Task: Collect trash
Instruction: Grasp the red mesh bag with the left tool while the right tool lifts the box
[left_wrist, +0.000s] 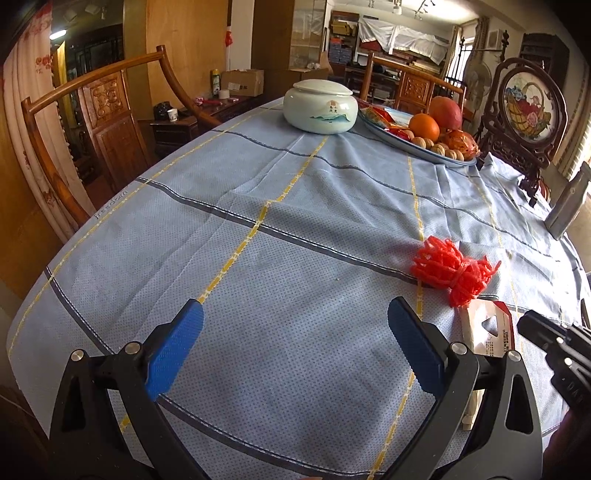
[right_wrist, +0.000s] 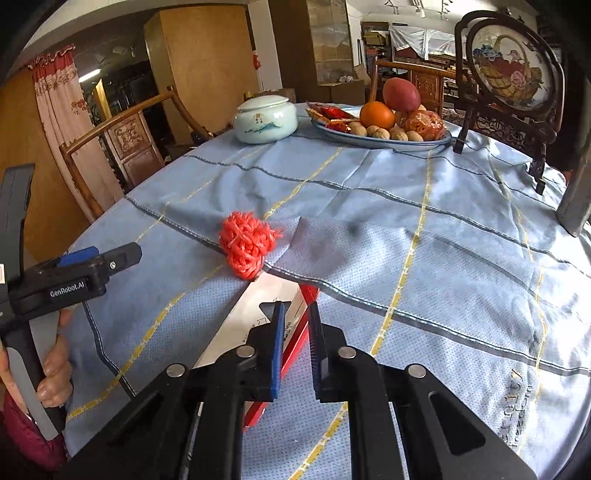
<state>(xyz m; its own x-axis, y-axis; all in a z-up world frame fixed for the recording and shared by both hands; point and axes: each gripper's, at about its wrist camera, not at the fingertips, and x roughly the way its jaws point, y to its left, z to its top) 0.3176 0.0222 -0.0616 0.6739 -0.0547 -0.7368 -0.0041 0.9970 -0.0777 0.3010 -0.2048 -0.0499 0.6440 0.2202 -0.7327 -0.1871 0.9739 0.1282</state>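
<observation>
A crumpled red mesh net (left_wrist: 453, 272) lies on the blue checked tablecloth (left_wrist: 280, 236); it also shows in the right wrist view (right_wrist: 246, 242). A white and red carton (right_wrist: 266, 328) lies just in front of the net, also seen in the left wrist view (left_wrist: 487, 330). My right gripper (right_wrist: 295, 332) is nearly shut, its jaws on either side of the carton's red edge. My left gripper (left_wrist: 295, 339) is wide open and empty, low over bare cloth to the left of the net and carton. It shows from the side in the right wrist view (right_wrist: 110, 258).
A white lidded ceramic jar (left_wrist: 320, 107) and a platter of fruit, nuts and wrapped sweets (left_wrist: 424, 136) stand at the far side. A framed embroidery stand (left_wrist: 528, 122) sits at the right. Wooden chairs (left_wrist: 92, 122) surround the table.
</observation>
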